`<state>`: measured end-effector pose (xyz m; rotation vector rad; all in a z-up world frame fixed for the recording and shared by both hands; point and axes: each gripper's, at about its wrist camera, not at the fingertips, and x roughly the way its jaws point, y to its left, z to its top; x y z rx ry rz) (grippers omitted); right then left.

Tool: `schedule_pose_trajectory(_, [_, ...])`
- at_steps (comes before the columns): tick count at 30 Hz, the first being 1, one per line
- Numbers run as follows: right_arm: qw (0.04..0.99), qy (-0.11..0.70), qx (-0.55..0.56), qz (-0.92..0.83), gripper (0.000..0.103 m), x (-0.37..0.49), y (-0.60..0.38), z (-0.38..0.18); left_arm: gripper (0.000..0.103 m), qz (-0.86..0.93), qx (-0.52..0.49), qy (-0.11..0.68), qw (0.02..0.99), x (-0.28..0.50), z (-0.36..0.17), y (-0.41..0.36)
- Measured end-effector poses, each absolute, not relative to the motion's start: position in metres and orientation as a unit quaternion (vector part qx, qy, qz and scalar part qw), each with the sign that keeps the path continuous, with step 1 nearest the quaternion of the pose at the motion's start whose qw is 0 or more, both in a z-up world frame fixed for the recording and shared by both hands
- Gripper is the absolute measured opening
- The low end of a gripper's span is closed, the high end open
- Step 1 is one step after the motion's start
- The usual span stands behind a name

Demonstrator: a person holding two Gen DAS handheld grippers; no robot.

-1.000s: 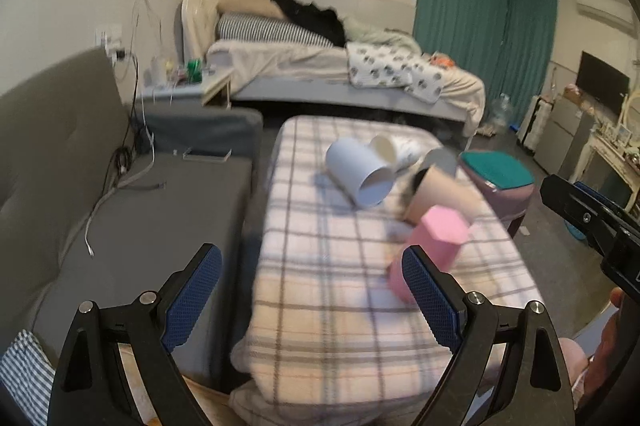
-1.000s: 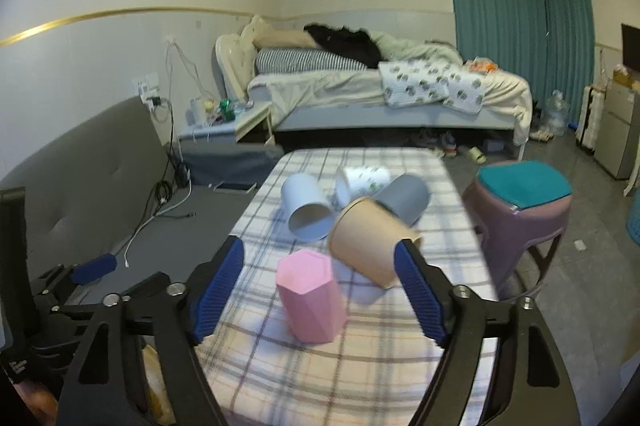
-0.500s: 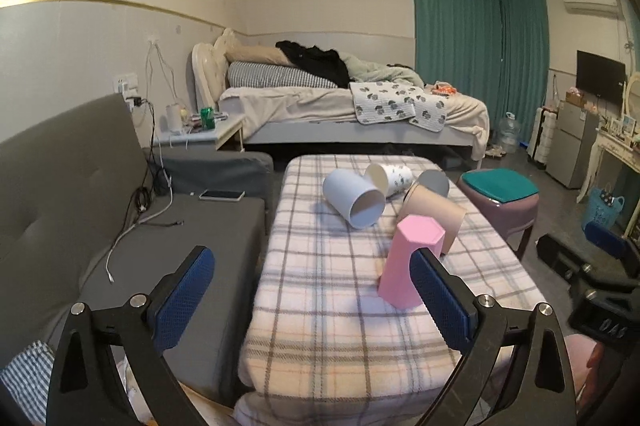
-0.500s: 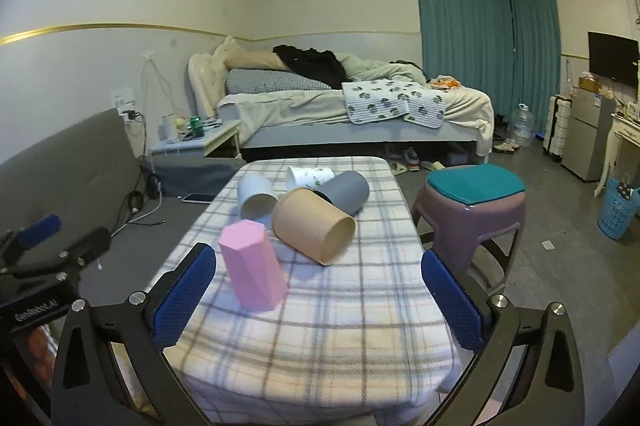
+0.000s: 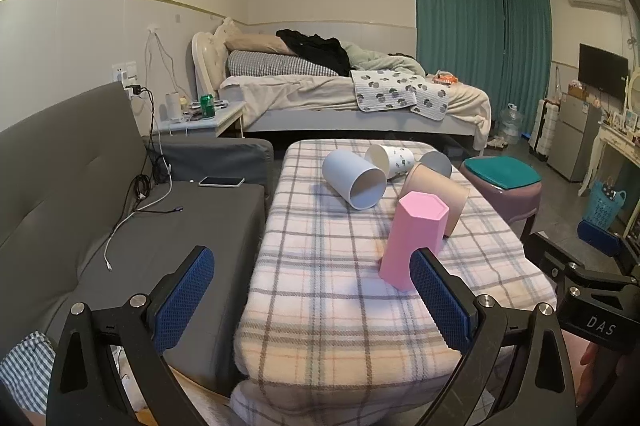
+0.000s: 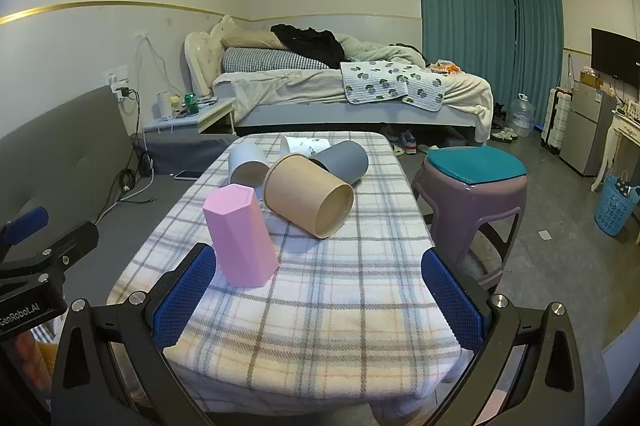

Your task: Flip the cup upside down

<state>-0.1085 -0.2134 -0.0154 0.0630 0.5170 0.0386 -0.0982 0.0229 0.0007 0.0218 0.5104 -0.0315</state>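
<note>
- Pink hexagonal plastic cup (image 6: 240, 234) stands closed end up on the plaid-blanketed counter (image 6: 320, 306), slightly tilted.
- Tan round cup (image 6: 310, 200), just behind it, lies on its side.
- Left tongs (image 5: 312, 302): released, holding nothing.
- Right tongs (image 6: 318, 300): released, holding nothing.

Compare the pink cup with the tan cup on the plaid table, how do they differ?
The pink cup stands mouth down, closed base up; the tan cup lies on its side, its open mouth showing. The pink cup is six-sided and slim; the tan cup is round and wider. Both rest on the plaid table, untouched by either tongs.
</note>
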Motion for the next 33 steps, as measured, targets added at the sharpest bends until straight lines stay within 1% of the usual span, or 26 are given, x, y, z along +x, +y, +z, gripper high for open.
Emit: schedule_pose_trajectory(33, [0.964,0.264,0.037,0.017,0.103,-0.1066,-0.2155,-0.0183,0.101,-0.017,0.015,0.268,0.963,-0.0952,-0.0024,0.0215])
